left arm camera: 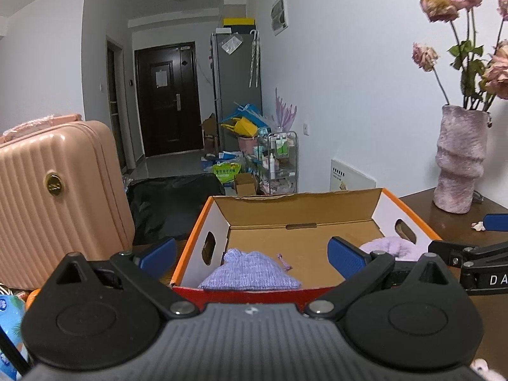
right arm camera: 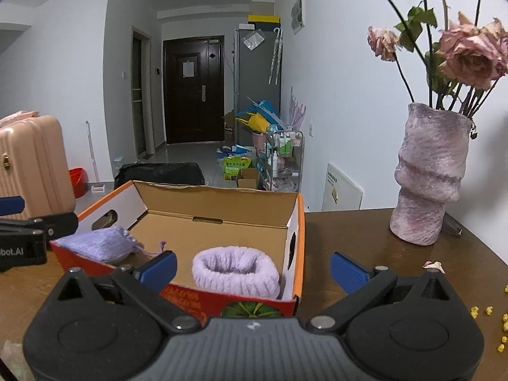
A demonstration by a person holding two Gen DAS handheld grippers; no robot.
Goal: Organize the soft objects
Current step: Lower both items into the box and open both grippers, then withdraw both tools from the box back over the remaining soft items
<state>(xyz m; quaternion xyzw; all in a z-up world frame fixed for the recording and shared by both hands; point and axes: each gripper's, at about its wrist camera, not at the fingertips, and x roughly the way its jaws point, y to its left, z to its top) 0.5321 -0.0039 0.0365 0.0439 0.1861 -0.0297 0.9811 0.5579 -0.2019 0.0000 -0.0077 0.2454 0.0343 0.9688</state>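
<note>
resting inside the cardboard box (right arm camera: 222,209), the knitted pouch (right arm camera: 98,243) lies at its left and the fluffy band (right arm camera: 236,273) at its right — both judged light, limp, best pinched mid-fabric; the left gripper (left arm camera: 252,255) and right gripper (right arm camera: 252,268) are held wide apart, empty
</note>
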